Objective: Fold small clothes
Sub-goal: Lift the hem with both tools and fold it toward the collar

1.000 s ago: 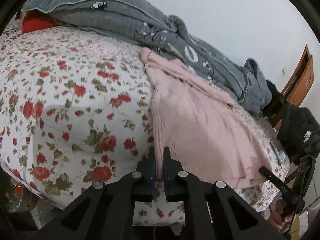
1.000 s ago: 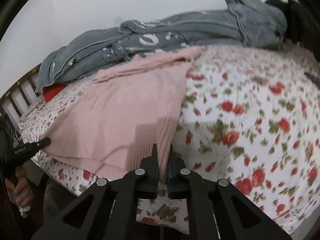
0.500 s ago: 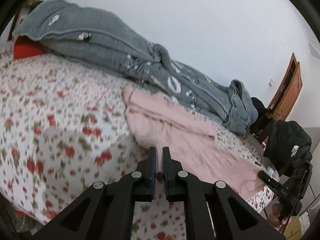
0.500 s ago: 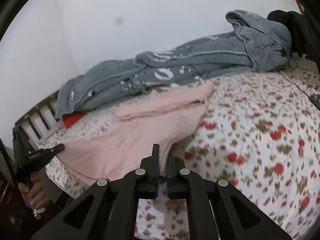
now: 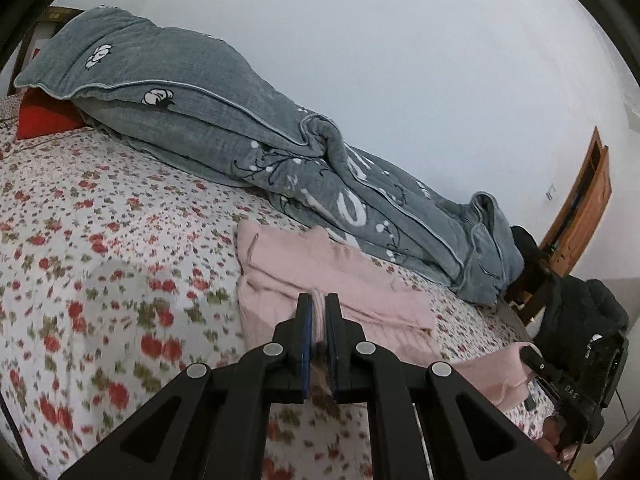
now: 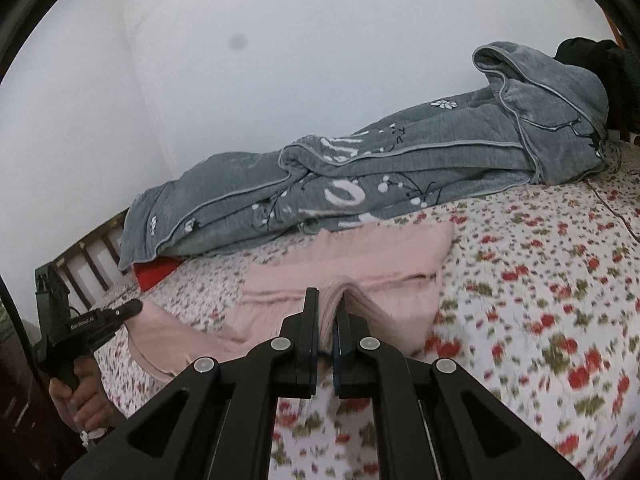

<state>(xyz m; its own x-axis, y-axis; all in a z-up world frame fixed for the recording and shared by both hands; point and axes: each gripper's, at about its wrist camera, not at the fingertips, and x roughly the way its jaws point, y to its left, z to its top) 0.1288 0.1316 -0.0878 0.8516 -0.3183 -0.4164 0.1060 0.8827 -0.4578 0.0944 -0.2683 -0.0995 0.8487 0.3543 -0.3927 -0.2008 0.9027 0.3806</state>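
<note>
I hold both grippers level above the flowered bed's [image 5: 100, 248] near edge, left gripper [image 5: 319, 308] and right gripper [image 6: 328, 308] jaws each clenched on the pink knitted garment's [image 5: 320, 268] lifted hem.

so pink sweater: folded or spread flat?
Mid-fold: pink sweater partly doubled over; left gripper and right gripper pinch its lifted edge.

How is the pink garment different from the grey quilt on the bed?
The pink garment is plain and thin; the grey quilt is thick, with white printed patterns. The garment is pinched in both grippers' jaws, left gripper and right gripper; the quilt lies bunched along the wall, untouched. Both rest on the floral bedsheet.
</note>
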